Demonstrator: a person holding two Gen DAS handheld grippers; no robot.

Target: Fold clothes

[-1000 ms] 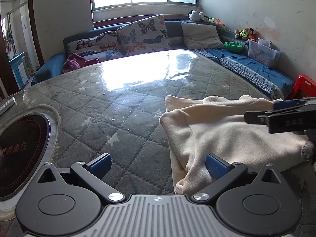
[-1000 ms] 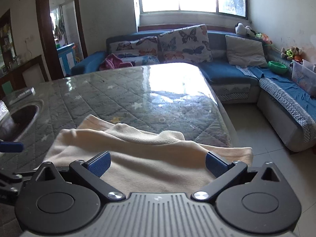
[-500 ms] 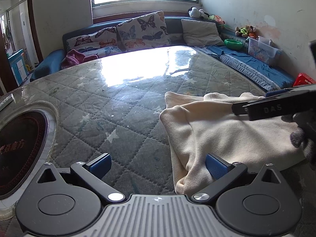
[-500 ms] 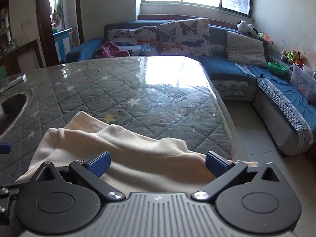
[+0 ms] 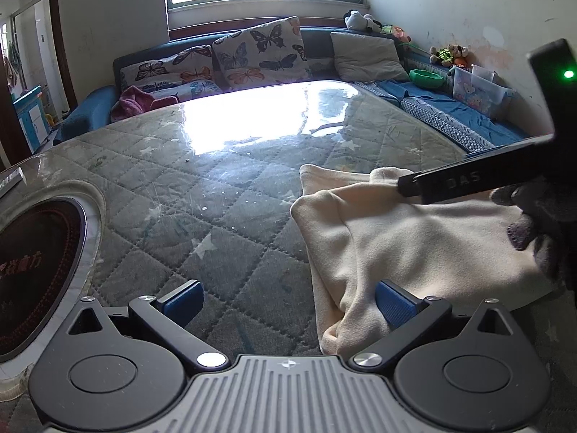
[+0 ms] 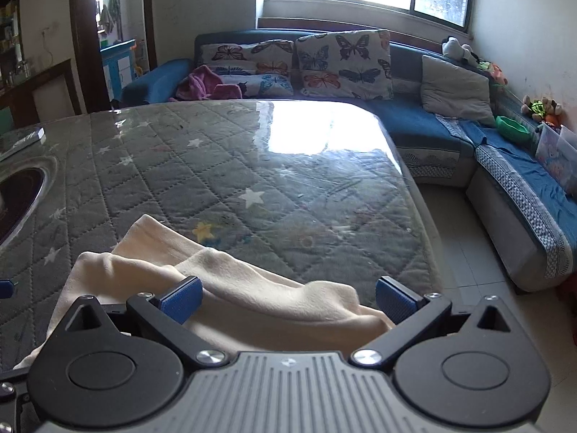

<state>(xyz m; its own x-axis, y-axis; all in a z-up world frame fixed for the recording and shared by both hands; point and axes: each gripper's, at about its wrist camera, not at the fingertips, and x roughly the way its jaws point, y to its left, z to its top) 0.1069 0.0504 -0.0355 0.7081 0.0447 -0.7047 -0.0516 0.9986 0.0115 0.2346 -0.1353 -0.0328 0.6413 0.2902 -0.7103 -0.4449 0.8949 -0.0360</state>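
Note:
A cream garment (image 5: 407, 238) lies folded on the quilted grey table cover (image 5: 216, 216), at the right in the left wrist view. My left gripper (image 5: 288, 301) is open, its right finger (image 5: 395, 303) against the garment's near left corner. My right gripper (image 6: 288, 299) is open and hovers over the garment (image 6: 259, 299), which fills the space below its fingers. The right gripper's body (image 5: 476, 180) also shows in the left wrist view, above the garment's far right part.
A round dark inset (image 5: 32, 270) sits in the table at the left. A blue corner sofa (image 6: 450, 137) with butterfly cushions (image 6: 342, 65) runs behind and to the right. The table's right edge (image 6: 422, 216) drops to tiled floor. A pink cloth (image 6: 205, 83) lies on the sofa.
The right gripper has risen and moved in over the garment's far right part; the garment's far edge has bunched into a fold. The left gripper has barely moved.

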